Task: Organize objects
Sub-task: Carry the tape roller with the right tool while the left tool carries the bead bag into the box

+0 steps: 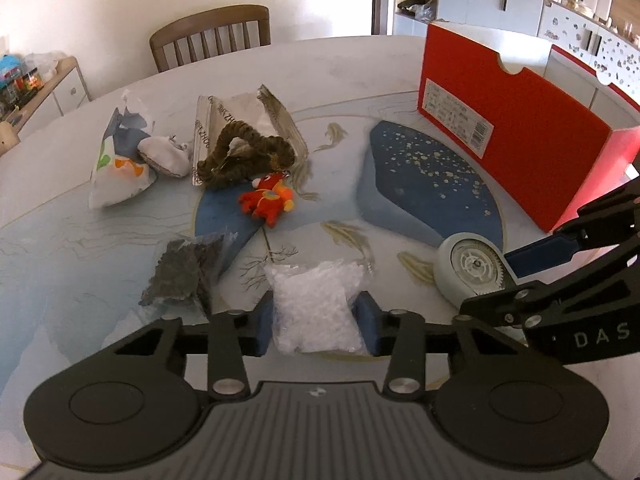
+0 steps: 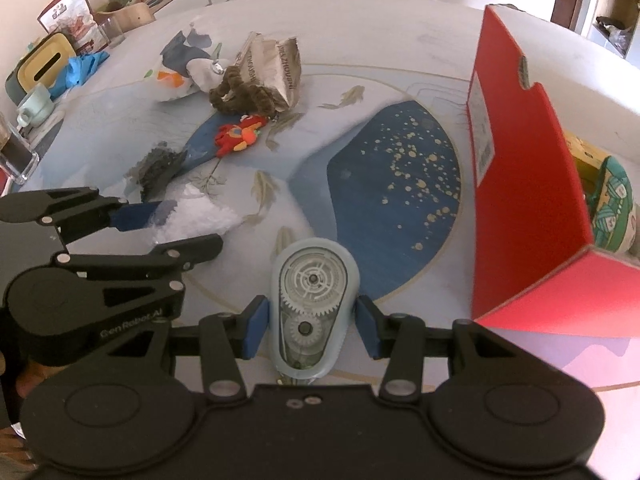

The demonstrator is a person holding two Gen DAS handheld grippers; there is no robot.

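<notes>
My left gripper [image 1: 316, 320] has its blue pads on both sides of a clear bag of white beads [image 1: 316, 304] on the table; it also shows in the right wrist view [image 2: 200, 216]. My right gripper [image 2: 308, 324] straddles a pale blue correction-tape dispenser [image 2: 310, 300] with small gaps beside the pads; the dispenser also shows in the left wrist view [image 1: 472, 272]. A red open box [image 2: 524, 184] stands to the right. A red plush toy [image 1: 268, 200], a brown braided cord [image 1: 240, 156] and a bag of dark beads [image 1: 184, 276] lie farther out.
A white printed bag [image 1: 116, 168], a grey pouch [image 1: 166, 156] and a torn silver packet [image 1: 248, 120] lie at the far left. A round patterned tin [image 2: 612, 208] sits inside the box. A wooden chair [image 1: 212, 36] stands behind the table. Cups and a tissue box [image 2: 40, 68] are at the left edge.
</notes>
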